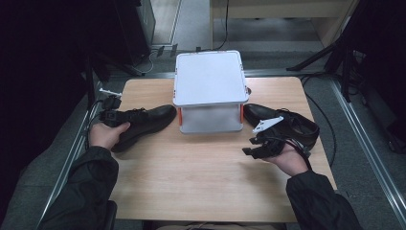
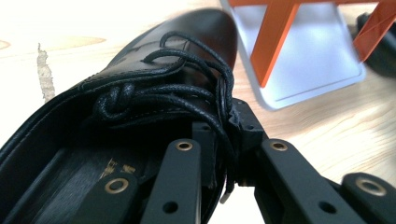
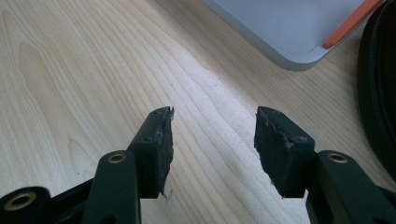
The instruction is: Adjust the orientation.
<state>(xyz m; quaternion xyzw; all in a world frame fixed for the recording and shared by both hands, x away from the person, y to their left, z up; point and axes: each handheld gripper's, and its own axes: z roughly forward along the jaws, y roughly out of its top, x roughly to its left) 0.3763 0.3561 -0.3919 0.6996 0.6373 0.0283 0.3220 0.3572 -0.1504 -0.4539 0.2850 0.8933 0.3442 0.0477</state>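
Observation:
A black lace-up shoe (image 1: 143,122) lies left of the box, toe toward it. My left gripper (image 1: 111,116) is at its heel end. In the left gripper view the jaws of my left gripper (image 2: 229,126) are shut on the side edge of the shoe (image 2: 187,42) by the laces. A second black shoe (image 1: 287,122) rests right of the box. My right gripper (image 1: 251,146) hovers just in front of that shoe. In its own view my right gripper (image 3: 212,135) is open over bare wood, with the second shoe's edge (image 3: 380,93) at the far right.
A white lidded box (image 1: 209,79) with orange clasps stands at the back middle of the wooden table (image 1: 201,172). It also appears as the box (image 2: 303,51) ahead of the held shoe and the box corner (image 3: 289,28). Dark stands and cables surround the table.

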